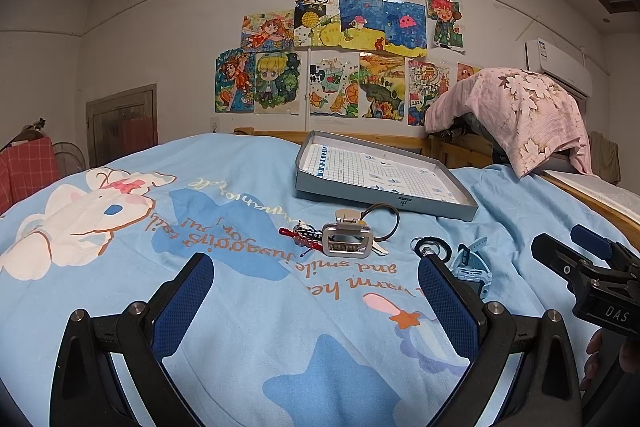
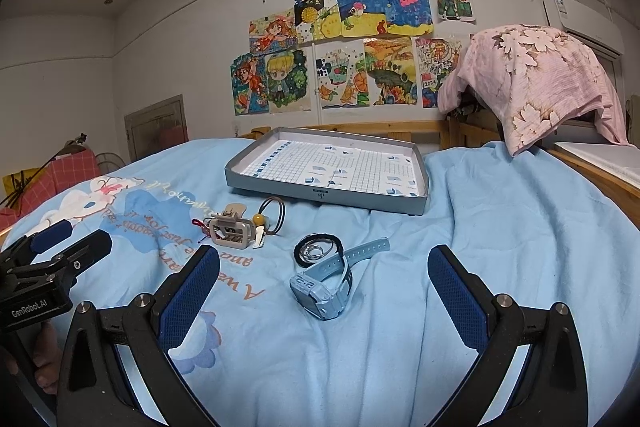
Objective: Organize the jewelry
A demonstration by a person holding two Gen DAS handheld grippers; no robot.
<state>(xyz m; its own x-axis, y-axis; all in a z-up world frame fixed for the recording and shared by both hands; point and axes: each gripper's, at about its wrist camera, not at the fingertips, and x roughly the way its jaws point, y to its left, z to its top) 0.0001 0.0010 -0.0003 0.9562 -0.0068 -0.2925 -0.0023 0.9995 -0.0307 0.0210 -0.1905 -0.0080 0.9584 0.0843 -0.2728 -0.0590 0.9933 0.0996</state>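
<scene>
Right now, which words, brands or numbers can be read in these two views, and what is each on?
"DAS": right gripper body, left wrist view.
"GenRobot.AI": left gripper body, right wrist view.
"2024": drawing on the wall.
"and smile", upside down: bedsheet; remaining script only partly legible.
Tray label, air conditioner sticker: too small.

A bed under a pale blue cartoon-printed quilt [image 2: 460,227] carries, at frame centre, a shallow grey cardboard tray [image 2: 280,193], a silver claw clip [image 2: 232,229], black hair ties [image 2: 318,251] and a light blue plastic watch [image 2: 324,287].
</scene>
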